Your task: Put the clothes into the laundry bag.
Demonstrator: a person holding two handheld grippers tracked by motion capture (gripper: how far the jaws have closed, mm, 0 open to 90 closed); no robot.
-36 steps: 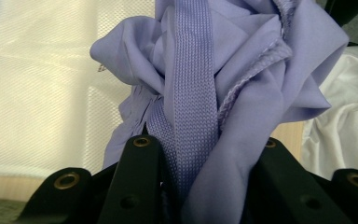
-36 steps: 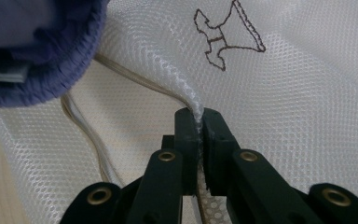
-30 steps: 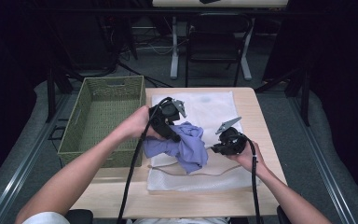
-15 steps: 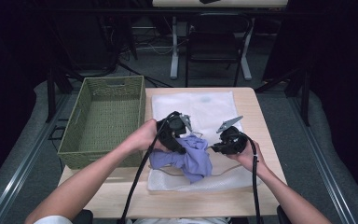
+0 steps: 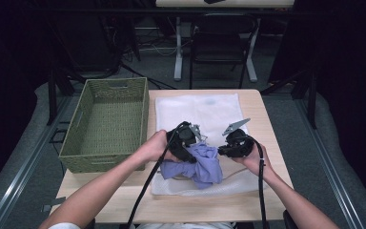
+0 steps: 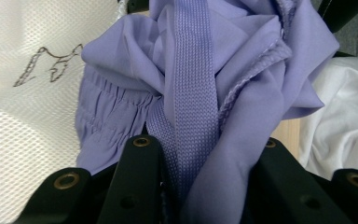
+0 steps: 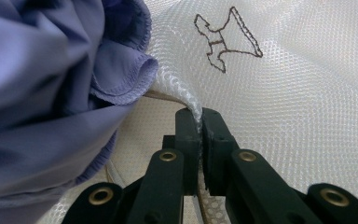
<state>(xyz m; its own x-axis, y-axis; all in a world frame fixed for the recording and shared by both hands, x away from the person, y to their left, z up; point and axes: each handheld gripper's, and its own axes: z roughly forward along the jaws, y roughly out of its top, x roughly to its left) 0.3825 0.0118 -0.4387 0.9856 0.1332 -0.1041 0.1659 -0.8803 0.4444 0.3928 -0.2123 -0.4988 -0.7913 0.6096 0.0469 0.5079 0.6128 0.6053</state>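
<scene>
A crumpled purple garment (image 5: pixel 205 166) hangs from my left gripper (image 5: pixel 187 141) over the near part of a white mesh bag (image 5: pixel 198 110) spread on the table. In the left gripper view the left gripper (image 6: pixel 205 143) is shut on a bunch of the purple garment (image 6: pixel 223 60), with its knit band running down between the jaws. My right gripper (image 5: pixel 228 145) sits just right of the garment. In the right gripper view the right gripper (image 7: pixel 199 116) is shut on a lifted edge of the mesh bag (image 7: pixel 303 93), and the purple garment (image 7: pixel 42 88) lies close on its left.
A green woven basket (image 5: pixel 140 112) stands at the table's left side, with nothing visible inside. The bare wooden table (image 5: pixel 267 114) shows along the right and near edges. A brown stitched mark (image 7: pixel 226 39) is on the mesh. A chair (image 5: pixel 217 40) stands beyond the table.
My left gripper has come down and toward the near edge with the purple garment, which now rests lower on the mesh bag. The right gripper has stayed put.
</scene>
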